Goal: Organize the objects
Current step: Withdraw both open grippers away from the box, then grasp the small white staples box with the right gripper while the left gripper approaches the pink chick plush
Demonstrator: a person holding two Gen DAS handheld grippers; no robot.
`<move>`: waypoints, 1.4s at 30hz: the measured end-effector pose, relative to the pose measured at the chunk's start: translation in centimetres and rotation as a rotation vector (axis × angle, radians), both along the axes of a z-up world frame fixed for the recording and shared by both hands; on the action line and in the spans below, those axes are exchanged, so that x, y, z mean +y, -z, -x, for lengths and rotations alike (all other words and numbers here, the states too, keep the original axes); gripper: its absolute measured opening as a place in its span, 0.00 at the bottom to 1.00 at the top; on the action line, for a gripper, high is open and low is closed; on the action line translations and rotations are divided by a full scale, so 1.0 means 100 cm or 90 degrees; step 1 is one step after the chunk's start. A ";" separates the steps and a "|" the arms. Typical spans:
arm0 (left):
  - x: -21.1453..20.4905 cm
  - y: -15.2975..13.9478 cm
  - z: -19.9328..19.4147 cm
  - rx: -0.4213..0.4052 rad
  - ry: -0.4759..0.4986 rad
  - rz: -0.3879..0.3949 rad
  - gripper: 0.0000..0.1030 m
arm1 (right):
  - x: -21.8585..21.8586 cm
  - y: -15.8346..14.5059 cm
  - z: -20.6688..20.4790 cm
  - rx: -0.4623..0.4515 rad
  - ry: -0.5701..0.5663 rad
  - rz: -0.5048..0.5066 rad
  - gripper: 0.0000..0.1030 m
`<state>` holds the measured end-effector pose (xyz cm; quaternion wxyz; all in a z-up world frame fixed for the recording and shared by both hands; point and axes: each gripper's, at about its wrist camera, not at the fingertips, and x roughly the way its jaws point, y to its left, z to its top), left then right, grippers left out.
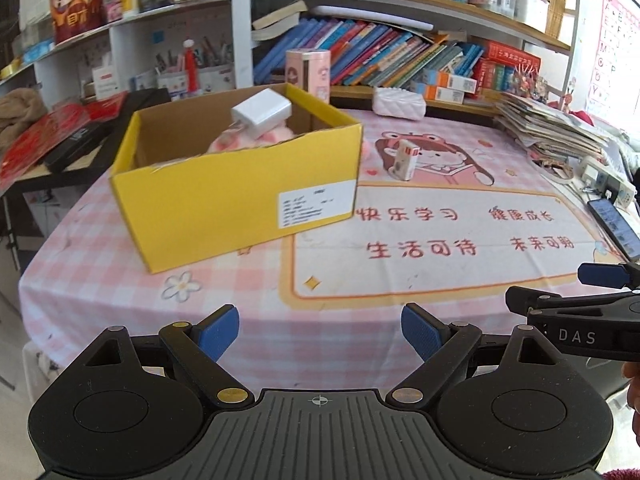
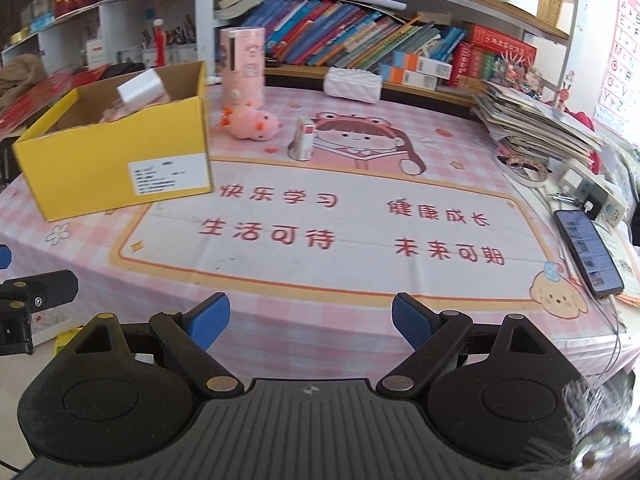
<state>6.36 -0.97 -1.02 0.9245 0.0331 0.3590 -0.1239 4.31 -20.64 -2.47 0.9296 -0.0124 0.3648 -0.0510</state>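
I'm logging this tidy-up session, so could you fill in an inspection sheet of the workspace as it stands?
Surface: pink checked tablecloth with a cartoon print, flat.
Job's things: yellow box holds a white charger; a pink plush toy and a small white carton remain on the cloth.
Clutter: pink cylinder, white quilted pouch, paper stack, phone.
Grippers: left gripper and right gripper, jaws open, empty.
Cables: one runs from the phone off the table edge.
Surroundings: crowded bookshelves.

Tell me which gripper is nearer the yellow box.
Left. The left gripper faces the yellow box almost head-on; the right gripper sits further along the table edge, with the box off to its left.
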 end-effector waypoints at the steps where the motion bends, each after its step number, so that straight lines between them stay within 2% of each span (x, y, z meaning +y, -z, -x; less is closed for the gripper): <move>1: -0.003 0.000 -0.003 -0.001 0.002 0.002 0.88 | -0.003 -0.001 -0.003 0.000 0.001 0.002 0.85; 9: -0.030 -0.004 -0.028 -0.013 0.017 0.001 0.88 | -0.028 -0.003 -0.033 0.001 0.008 0.004 0.86; 35: -0.114 -0.003 -0.122 -0.011 -0.008 0.002 0.88 | -0.102 -0.005 -0.152 -0.006 -0.077 -0.008 0.85; 42: -0.136 -0.004 -0.136 -0.020 -0.014 -0.016 0.85 | -0.122 -0.008 -0.171 -0.021 -0.096 -0.032 0.80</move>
